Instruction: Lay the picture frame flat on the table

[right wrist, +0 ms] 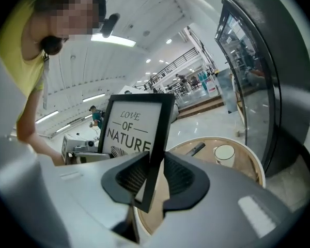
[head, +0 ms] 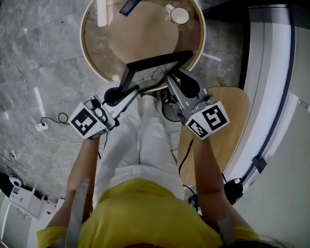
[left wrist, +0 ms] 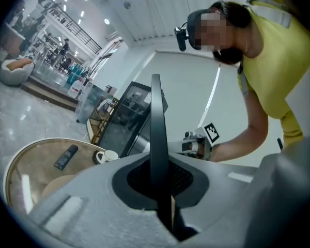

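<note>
**A:** What is nearest the camera?

**B:** A person in a yellow top and white trousers is looking down at a two-jaw gripper in each hand. The left gripper (head: 125,89) is clamping the left edge of a black picture frame (head: 155,68). Its own view is showing the jaws pressed tight on that edge, which is running straight up between them.

**A:** And the other hand?

**B:** The right gripper (head: 173,81) is grasping the frame's right edge. In the right gripper view, that edge is slanting between the two dark pads (right wrist: 125,177), and both are touching it.

**A:** Where is the frame sitting?

**B:** It is standing upright, leaning slightly, over the near edge of a round glass-topped table (head: 85,40) with a wooden rim. Its printed face, reading "LOVE OF NATURE", is facing the person. It is not lying flat. Whether its bottom edge is resting on the glass cannot be told.

**A:** Is anything else lying on the table?

**B:** Towards the far right edge, a white mug (head: 179,15) is standing upright. At the far edge, left of the mug and apart from it, a dark remote control (head: 135,0) is lying flat. Both are well apart from the frame.

**A:** And beyond the table?

**B:** A grey marbled floor (head: 36,50) is spreading out around it, and a display case with curved glass (right wrist: 263,87) is standing past the table's right side.
</note>
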Demonstrator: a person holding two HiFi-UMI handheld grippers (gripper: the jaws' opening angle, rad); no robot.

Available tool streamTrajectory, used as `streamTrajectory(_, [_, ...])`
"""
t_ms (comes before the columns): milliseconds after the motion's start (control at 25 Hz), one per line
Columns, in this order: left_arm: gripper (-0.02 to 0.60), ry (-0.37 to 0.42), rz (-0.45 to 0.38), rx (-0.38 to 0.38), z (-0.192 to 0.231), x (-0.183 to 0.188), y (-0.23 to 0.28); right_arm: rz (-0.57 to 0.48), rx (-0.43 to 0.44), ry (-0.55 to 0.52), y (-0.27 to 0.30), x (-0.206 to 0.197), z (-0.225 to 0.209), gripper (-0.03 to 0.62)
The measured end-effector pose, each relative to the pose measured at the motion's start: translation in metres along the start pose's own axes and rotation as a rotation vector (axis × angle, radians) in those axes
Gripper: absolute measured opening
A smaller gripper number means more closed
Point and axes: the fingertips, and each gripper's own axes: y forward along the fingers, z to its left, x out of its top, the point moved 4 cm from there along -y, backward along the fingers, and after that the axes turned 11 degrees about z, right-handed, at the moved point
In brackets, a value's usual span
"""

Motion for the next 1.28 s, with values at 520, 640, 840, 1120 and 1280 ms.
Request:
streamTrajectory(520, [0.137,-0.143,0.107,0.278,0.054,-0.083,0.033,0.092,-0.172,0.008,0.035,-0.061,-0.033,0.064])
streamTrajectory(640, [0.157,-0.147,0.140,0.324,0.068,-0.090,0.040,0.100,-0.212,0.039,0.044,-0.072,-0.043,0.064])
streamTrajectory(840, [0.176,-0.206,0.146,0.374,0.085,-0.099,0.046,0.107,-0.276,0.089,0.052,-0.084,-0.057,0.064])
streamTrajectory(1120, [0.126,-0.287,0.165,0.446,0.103,-0.112,0.045,0.146,-0.358,0.118,0.059,-0.103,-0.068,0.064])
streamTrajectory(1280, [0.121,-0.288,0.216,0.495,0.108,-0.121,0.052,0.170,-0.397,0.141,0.064,-0.113,-0.075,0.064])
